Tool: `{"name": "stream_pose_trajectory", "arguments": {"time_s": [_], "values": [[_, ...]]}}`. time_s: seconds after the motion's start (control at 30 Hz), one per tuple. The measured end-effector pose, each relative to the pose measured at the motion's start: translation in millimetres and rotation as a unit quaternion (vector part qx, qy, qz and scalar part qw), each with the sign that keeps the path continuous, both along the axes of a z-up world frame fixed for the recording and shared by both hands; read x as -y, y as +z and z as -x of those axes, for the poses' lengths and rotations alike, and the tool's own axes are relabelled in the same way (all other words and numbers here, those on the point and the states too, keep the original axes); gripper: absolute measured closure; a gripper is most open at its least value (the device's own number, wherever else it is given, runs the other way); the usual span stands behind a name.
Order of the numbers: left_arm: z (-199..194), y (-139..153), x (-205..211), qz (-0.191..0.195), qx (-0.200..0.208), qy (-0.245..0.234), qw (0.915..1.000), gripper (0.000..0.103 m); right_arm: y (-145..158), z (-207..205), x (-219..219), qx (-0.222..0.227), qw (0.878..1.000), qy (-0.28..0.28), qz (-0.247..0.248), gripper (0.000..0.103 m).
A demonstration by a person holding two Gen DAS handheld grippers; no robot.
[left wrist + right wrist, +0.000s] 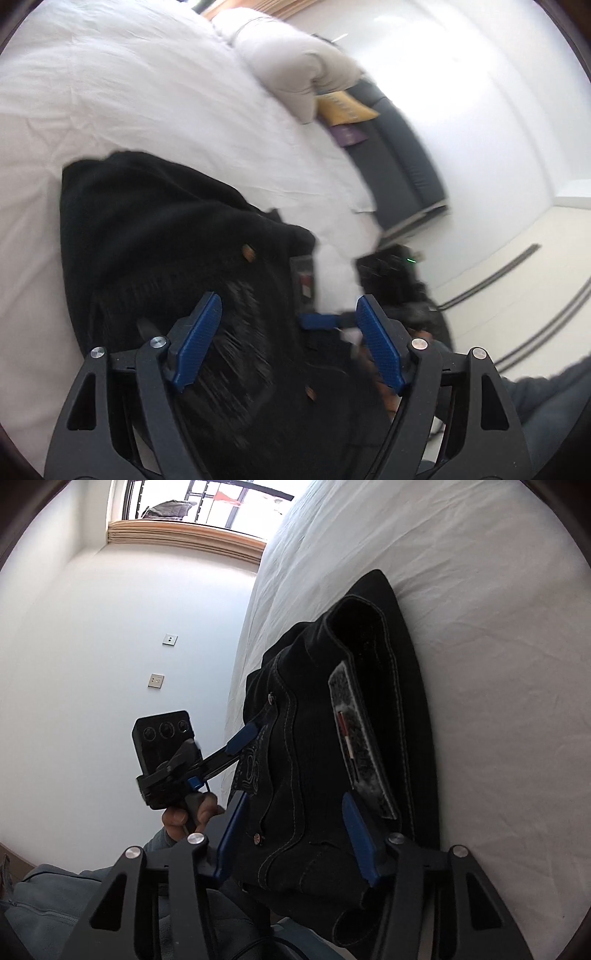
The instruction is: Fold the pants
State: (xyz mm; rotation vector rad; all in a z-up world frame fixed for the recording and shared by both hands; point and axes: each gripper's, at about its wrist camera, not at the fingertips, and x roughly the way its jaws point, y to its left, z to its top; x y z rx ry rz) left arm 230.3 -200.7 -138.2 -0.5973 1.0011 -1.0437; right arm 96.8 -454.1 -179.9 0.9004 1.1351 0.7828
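On the white bed [480,590], black jeans [314,738] lie bunched; left gripper [290,332] and right gripper [291,834] gape, perhaps straddling the waistband to regrip.

The bed [129,92] under my work is covered with a white sheet, lightly creased all over. The black pants [155,236] lie directly on it near the edge closest to me, bunched and partly folded over themselves, with the waistband and its label turned up in my right view [354,716]. A rivet and pale stitching show on the cloth. Farther up the bed, a grey-white pillow [291,62] rests on the sheet near the far edge, and beside it a yellow cushion [345,109] and something purple [349,134] sit at the bed's side.
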Motion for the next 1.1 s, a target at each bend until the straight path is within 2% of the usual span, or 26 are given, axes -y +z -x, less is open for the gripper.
{"name": "stream_pose_trajectory", "arguments": {"time_s": [0.1, 0.2, 0.43, 0.5, 0.57, 0.63, 0.7, 0.77, 0.9, 0.97, 1.03, 1.1], "values": [[21, -4, -11, 0.013, -0.002, -0.004, 0.9999, 0.029, 1, -3, -3, -0.003, 1.000, 0.001, 0.001, 0.049], [32, -11, -21, 0.061, -0.035, -0.010, 0.9975, 0.028, 1, -2, 3, -0.004, 1.000, 0.002, 0.006, 0.050], [60, -5, -18, 0.050, -0.030, -0.021, 0.9981, 0.029, 1, -6, -1, -0.004, 1.000, -0.003, 0.006, 0.050], [68, -2, -19, 0.059, -0.040, -0.038, 0.9967, 0.027, 6, -4, 0, 0.002, 1.000, 0.003, 0.008, 0.046], [68, -2, -16, 0.078, -0.063, -0.060, 0.9932, 0.027, 20, 0, 6, 0.028, 0.999, 0.003, 0.014, 0.038], [72, 5, -27, 0.095, -0.061, -0.059, 0.9919, 0.022, 36, 4, 21, 0.055, 0.998, -0.014, 0.007, 0.034], [69, 9, -33, 0.069, -0.049, -0.040, 0.9956, 0.013, 44, 2, 41, 0.065, 0.997, -0.048, 0.018, 0.029], [61, 5, -39, 0.055, -0.052, -0.015, 0.9970, 0.012, 41, -7, 54, 0.052, 0.995, -0.072, 0.038, 0.027], [38, -9, -36, 0.018, -0.079, 0.006, 0.9967, 0.010, 22, -30, 36, 0.014, 0.997, -0.038, 0.071, 0.027], [31, -15, -32, 0.016, -0.088, 0.007, 0.9959, 0.010, 10, -40, 22, -0.007, 0.995, -0.016, 0.103, 0.027], [27, -13, -37, 0.010, -0.090, 0.010, 0.9958, 0.010, 9, -46, 19, -0.001, 0.996, -0.014, 0.090, 0.027], [31, -4, -50, -0.013, -0.084, 0.029, 0.9959, 0.009, 10, -51, 16, -0.003, 0.996, -0.007, 0.087, 0.030]]}}
